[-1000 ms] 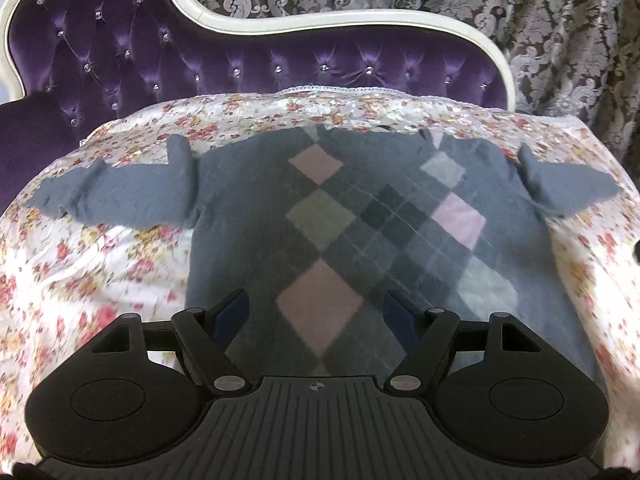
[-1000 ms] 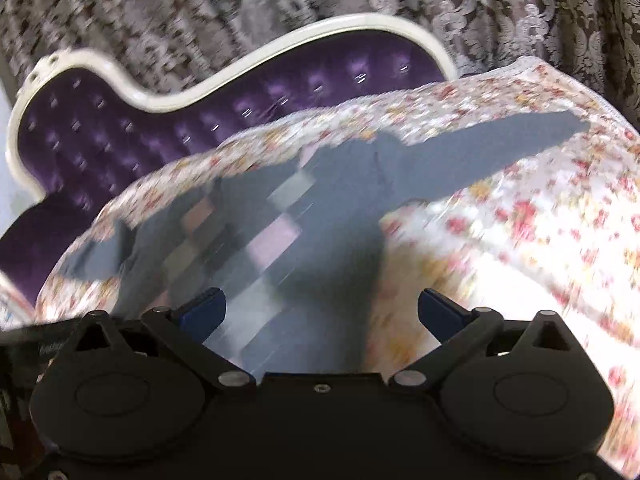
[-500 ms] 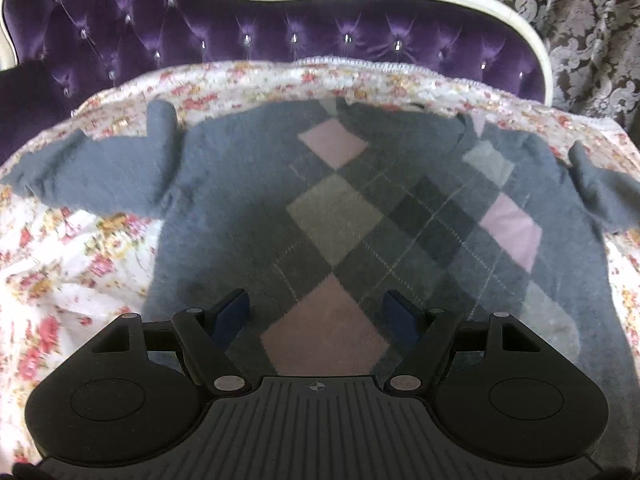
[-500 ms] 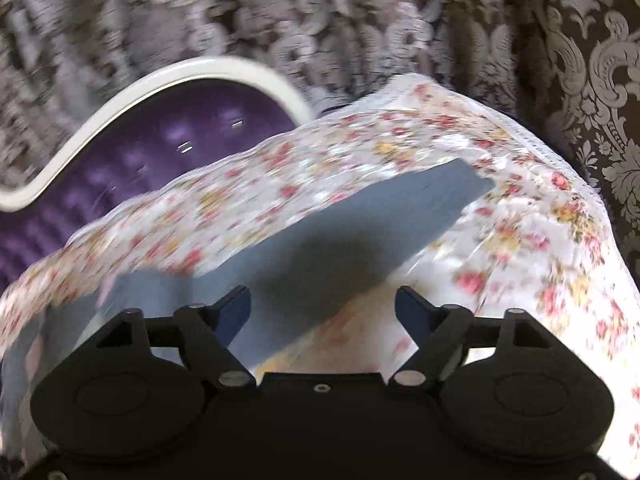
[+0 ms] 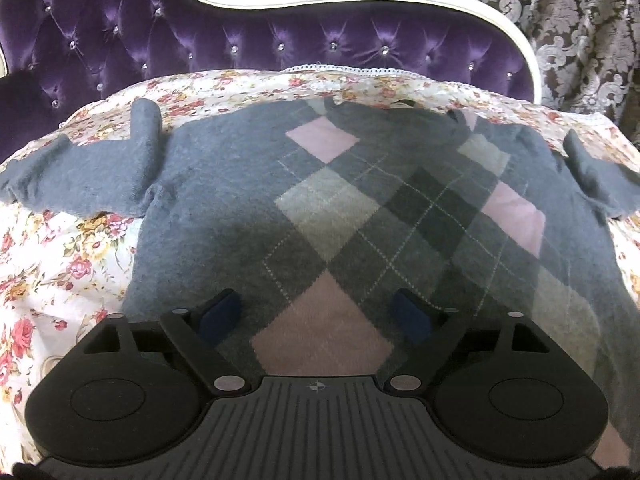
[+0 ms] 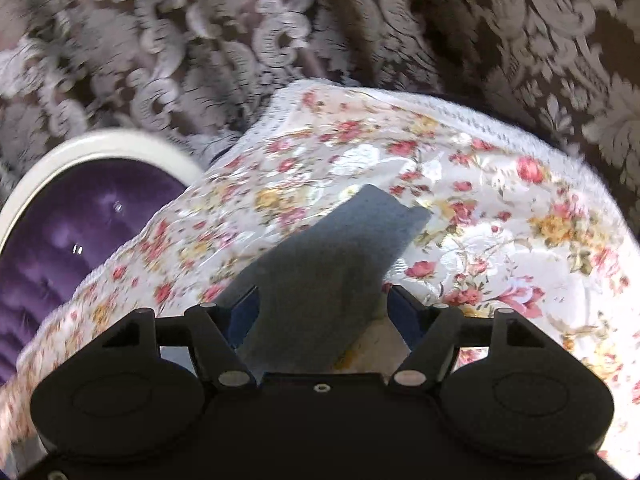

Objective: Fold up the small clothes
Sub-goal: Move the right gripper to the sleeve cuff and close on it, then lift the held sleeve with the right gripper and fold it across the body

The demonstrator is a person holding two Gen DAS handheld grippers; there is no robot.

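In your left wrist view the grey argyle sweater [image 5: 320, 208] lies flat, face up, on the floral sheet [image 5: 60, 264] that covers the bed, neck toward the purple tufted headboard [image 5: 240, 40] and both sleeves spread toward the sheet's side edges. Your left gripper [image 5: 316, 314] hangs over the hem with its jaws wide, having just opened further, and nothing is pinched between them; to take the hem, lower until one pad slides under the edge before you close. In your right wrist view, which is blurred, the right gripper [image 6: 320, 312] straddles the grey sleeve [image 6: 332, 256] near the sheet's far corner by the patterned curtain [image 6: 240, 40]. Its jaws have just been narrowing with the sleeve between them, but the pads do not look pressed on the knit yet. Catch both layers of the sleeve close to the cuff, then carry it low across the body so it lands without wrinkling.
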